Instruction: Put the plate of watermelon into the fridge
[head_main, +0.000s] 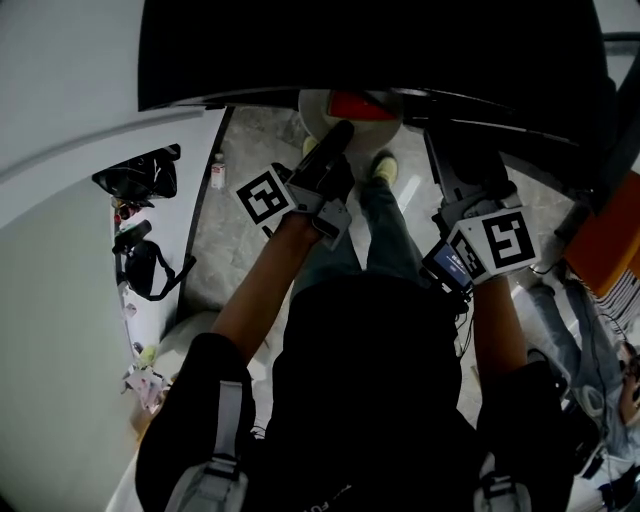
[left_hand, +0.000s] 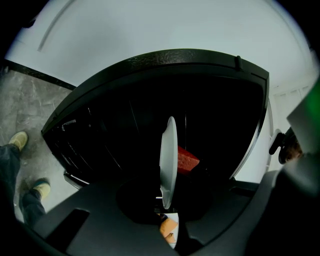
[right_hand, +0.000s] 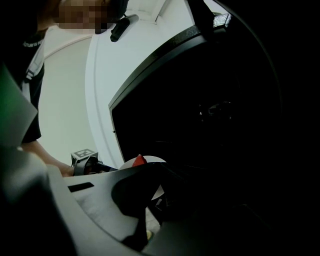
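Two grippers: both up at the fridge (head_main: 400, 50) mouth. I use L to carry; R looks to be for the door.
L gripper (left_hand: 167, 206): fingers pinching the plate (left_hand: 169, 155) by its near rim. Plate is edge-on in left gripper view, so the rim sits well into the grip.
Plate pos: in the air at fridge front edge, not yet on a shelf. Head view has it just under the dark opening.
Watermelon (left_hand: 186, 161): one red wedge on plate's upper face. Plate looks approx level in head view, which I judge is to stop the wedge sliding.
R gripper (head_main: 447, 150): reaches toward the black door edge. Right gripper view is too dark, so I can't tell if fingers are spread or closed. Prob steadying the door, my guess.
Why one-handed: rim pinch leaves R free for the door, I judge.
Writing: none readable. Cube (head_main: 500, 240) markers are b/w square patterns only. Small screen on R gripper is too blurred. No brand seen on fridge.
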